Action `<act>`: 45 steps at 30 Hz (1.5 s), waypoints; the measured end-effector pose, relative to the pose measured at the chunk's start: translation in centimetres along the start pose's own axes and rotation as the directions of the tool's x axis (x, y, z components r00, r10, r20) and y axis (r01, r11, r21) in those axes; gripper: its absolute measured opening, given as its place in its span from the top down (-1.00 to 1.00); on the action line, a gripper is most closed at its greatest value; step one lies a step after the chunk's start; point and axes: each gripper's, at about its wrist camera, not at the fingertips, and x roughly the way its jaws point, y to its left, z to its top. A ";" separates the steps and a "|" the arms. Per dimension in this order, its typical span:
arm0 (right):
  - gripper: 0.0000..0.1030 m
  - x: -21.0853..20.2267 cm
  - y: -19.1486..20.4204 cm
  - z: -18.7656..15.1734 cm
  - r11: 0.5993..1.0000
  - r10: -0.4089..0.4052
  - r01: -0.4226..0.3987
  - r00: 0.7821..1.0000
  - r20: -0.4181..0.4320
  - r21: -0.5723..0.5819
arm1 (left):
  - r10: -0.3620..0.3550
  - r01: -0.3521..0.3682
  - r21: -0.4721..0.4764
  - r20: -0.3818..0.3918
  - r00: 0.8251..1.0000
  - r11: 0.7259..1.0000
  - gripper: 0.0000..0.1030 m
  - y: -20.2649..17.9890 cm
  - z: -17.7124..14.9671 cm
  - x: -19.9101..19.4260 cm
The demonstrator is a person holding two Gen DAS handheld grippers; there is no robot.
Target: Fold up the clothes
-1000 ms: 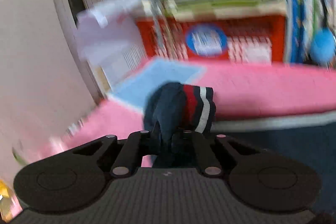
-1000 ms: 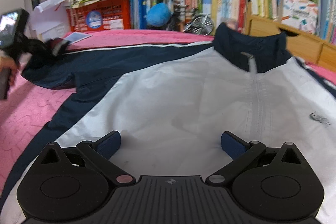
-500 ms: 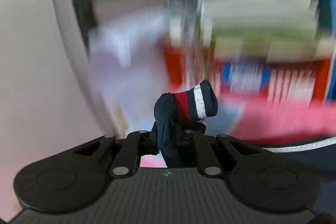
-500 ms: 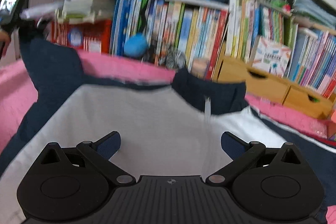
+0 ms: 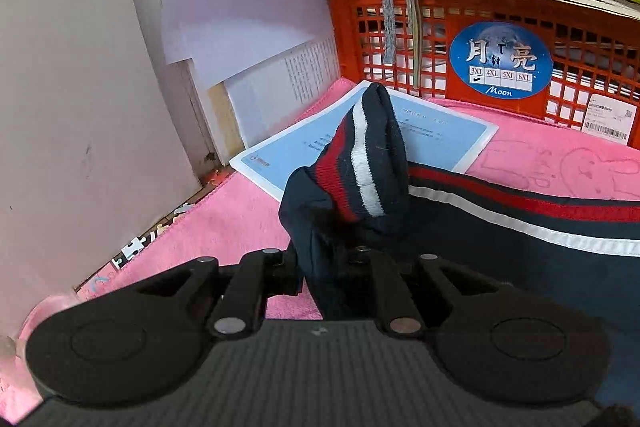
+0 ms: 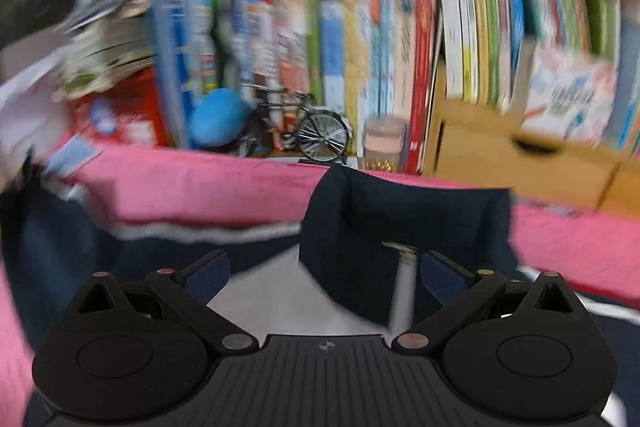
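Note:
A navy and white zip jacket (image 6: 280, 291) lies on a pink blanket (image 6: 192, 179). My left gripper (image 5: 326, 257) is shut on the jacket's sleeve, near the striped navy, red and white cuff (image 5: 368, 167), which sticks up past the fingers; the sleeve (image 5: 520, 235) runs off to the right over the blanket (image 5: 224, 223). My right gripper (image 6: 324, 271) is open and empty, just above the jacket's chest, with the navy collar (image 6: 404, 211) and zip between and beyond its fingers. This view is blurred.
A red plastic crate (image 5: 480, 39) with stacked books on top stands behind the cuff, with a blue sheet (image 5: 432, 135) and loose papers (image 5: 240, 7) beside it. A wall (image 5: 72, 67) is at left. A bookshelf (image 6: 360, 47), a model bicycle (image 6: 312, 131) and a wooden drawer box (image 6: 520, 155) stand behind the blanket.
My left gripper lifted the cuff, then came back down near the blanket, still gripping it. My right gripper moved forward over the chest toward the collar, staying open.

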 end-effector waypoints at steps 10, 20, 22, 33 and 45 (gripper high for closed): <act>0.89 7.8 -1.0 2.6 0.984 -0.100 0.110 0.992 -0.077 0.142 | 0.019 -0.017 -0.065 0.027 0.999 0.998 0.77 1.0 0.6 -0.4; 0.76 8.7 -2.6 4.0 0.958 -0.162 0.163 0.986 -0.024 0.234 | 0.038 -0.038 -0.036 0.009 0.999 0.999 0.76 0.6 0.8 0.0; 0.29 8.3 -2.9 3.9 0.958 -0.093 0.106 0.994 -0.059 0.267 | 0.037 -0.037 -0.035 0.006 0.999 0.999 0.76 0.5 0.9 0.0; 0.82 9.5 3.1 3.2 0.965 -0.260 0.259 0.965 -0.026 -0.042 | 0.075 -0.077 0.002 0.216 0.974 0.997 0.79 -0.1 1.2 -3.7; 0.88 5.7 2.0 6.7 0.945 -0.306 0.324 0.920 0.246 -0.039 | 0.107 -0.102 -0.034 0.208 0.972 0.994 0.79 -0.8 3.6 -3.2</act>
